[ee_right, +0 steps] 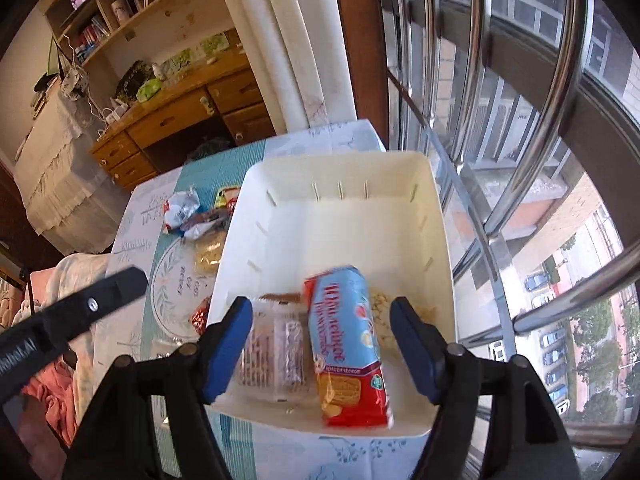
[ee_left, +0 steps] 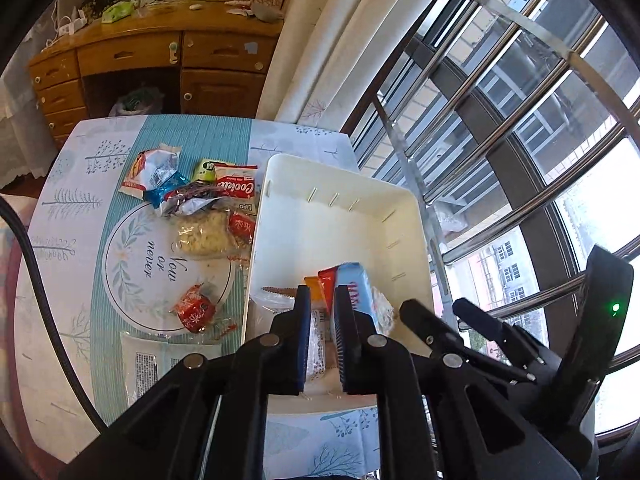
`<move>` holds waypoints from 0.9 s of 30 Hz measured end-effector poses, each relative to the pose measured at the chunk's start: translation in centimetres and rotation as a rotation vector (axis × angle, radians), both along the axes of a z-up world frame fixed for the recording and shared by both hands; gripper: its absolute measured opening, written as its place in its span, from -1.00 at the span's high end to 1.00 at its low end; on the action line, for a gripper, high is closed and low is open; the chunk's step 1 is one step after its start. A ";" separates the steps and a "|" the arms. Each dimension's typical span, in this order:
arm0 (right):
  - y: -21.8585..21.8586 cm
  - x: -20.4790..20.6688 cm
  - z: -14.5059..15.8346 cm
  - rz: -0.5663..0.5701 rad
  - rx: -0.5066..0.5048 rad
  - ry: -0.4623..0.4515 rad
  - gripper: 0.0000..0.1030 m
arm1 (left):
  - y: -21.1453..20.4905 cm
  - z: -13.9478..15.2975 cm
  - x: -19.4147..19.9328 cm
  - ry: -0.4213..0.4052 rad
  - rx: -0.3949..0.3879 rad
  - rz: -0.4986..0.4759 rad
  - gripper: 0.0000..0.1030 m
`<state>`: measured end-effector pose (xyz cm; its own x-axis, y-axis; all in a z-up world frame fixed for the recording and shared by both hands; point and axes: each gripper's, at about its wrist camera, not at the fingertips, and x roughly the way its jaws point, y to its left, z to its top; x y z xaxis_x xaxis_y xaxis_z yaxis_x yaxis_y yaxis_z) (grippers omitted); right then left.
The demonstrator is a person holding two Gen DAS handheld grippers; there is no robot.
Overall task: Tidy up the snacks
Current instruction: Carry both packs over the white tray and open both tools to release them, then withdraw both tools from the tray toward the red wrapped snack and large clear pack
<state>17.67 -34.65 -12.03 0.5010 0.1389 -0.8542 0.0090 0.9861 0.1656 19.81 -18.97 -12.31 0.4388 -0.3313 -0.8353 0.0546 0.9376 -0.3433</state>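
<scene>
While both grippers hang over the white bin [ee_right: 436, 216], their jaws differ. The left gripper [ee_left: 323, 334] has its jaws drawn together with nothing pinched between them. The right gripper [ee_right: 320, 350] has its jaws spread wide, the blue-and-red biscuit pack [ee_right: 348, 344] lying free between them — neither pad touches it. That pack rests on the bin floor near the front wall, slightly tilted, beside a clear-wrapped wafer pack [ee_right: 276, 350] on its left and a pale bag of puffed snack [ee_right: 382, 314] on its right. Orange and red sachets [ee_left: 322, 284] show behind it in the left view. Outside the bin, on the patterned surface [ee_left: 80, 208], lie a heap of mixed snack packets [ee_left: 200, 196] and, nearer, a red wrapped candy [ee_left: 196, 312] — just beside the bin's left wall.
</scene>
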 end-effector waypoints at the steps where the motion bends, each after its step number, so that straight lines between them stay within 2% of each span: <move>1: 0.0 0.2 0.1 0.005 0.002 -0.001 -0.40 | 0.1 0.0 0.0 0.002 0.001 0.006 0.79; 7: 0.3 0.6 -0.5 0.014 0.002 0.024 -0.40 | 0.9 0.3 -0.5 -0.006 0.022 0.026 0.72; 16: 2.7 -0.3 -0.6 0.020 -0.054 0.057 -0.40 | 4.1 0.2 -1.7 0.008 0.005 0.038 0.54; 27: 8.7 -2.9 0.1 -0.084 -0.084 0.064 -0.40 | 11.5 0.7 -3.3 0.019 0.025 -0.059 0.44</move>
<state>14.78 -25.94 -11.93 0.4523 0.0249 -0.8915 0.1002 0.9919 0.0786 16.49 -7.50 -11.56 0.4032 -0.3346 -0.8517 0.1035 0.9415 -0.3208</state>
